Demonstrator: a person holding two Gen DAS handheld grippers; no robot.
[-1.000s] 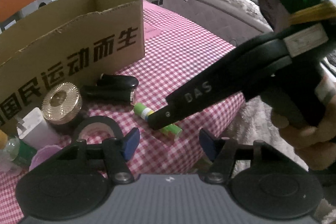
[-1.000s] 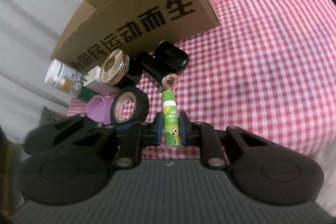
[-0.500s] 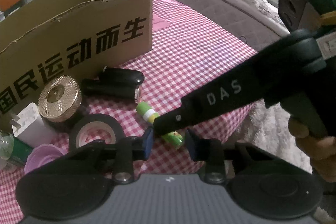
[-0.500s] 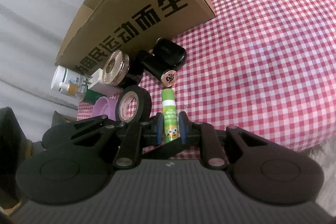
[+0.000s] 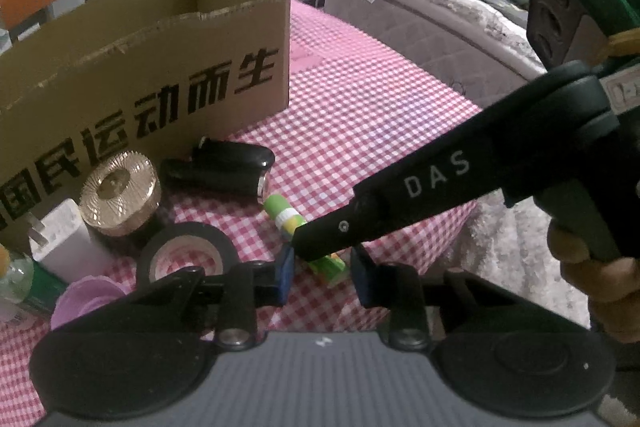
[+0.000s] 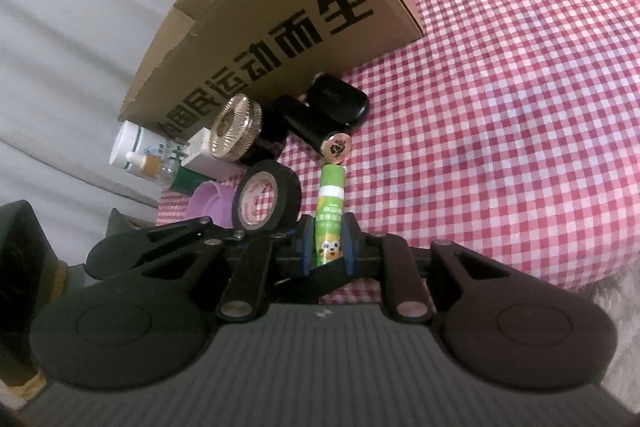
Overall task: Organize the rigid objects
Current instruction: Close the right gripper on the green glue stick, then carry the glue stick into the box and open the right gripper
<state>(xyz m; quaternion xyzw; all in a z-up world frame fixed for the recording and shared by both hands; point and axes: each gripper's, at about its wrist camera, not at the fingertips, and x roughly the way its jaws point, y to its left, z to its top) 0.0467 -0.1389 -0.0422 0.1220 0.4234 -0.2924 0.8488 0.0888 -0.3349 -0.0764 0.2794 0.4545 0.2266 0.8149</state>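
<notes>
- Glue stick (image 6: 330, 211) lies flat on the checked cloth (image 6: 480, 147), lower middle of the right wrist view. Its long axis runs straight up the frame, away from the camera. The green cap end is at the top, just beside the end of a black cylinder (image 6: 316, 135).
- In the left wrist view the stick (image 5: 280, 209) slants from cap at upper left to base at lower right.
- Right gripper (image 6: 327, 247) is clamped tight on the stick's base end, blue pads on both sides, pointing down at the cloth. A hand (image 5: 592, 279) grips its handle at the right edge.
- Left gripper (image 5: 323, 269) is closed in narrow, pads flanking the stick's base and the right gripper's tip (can't tell if they press on the stick).
- Writing: "DAS" on the right gripper's finger; "运动而生" on the box (image 5: 160, 67); cartoon animal and small Chinese print on the stick (unreadable).
- Tape roll (image 6: 268, 201) stands just left of the stick.
</notes>
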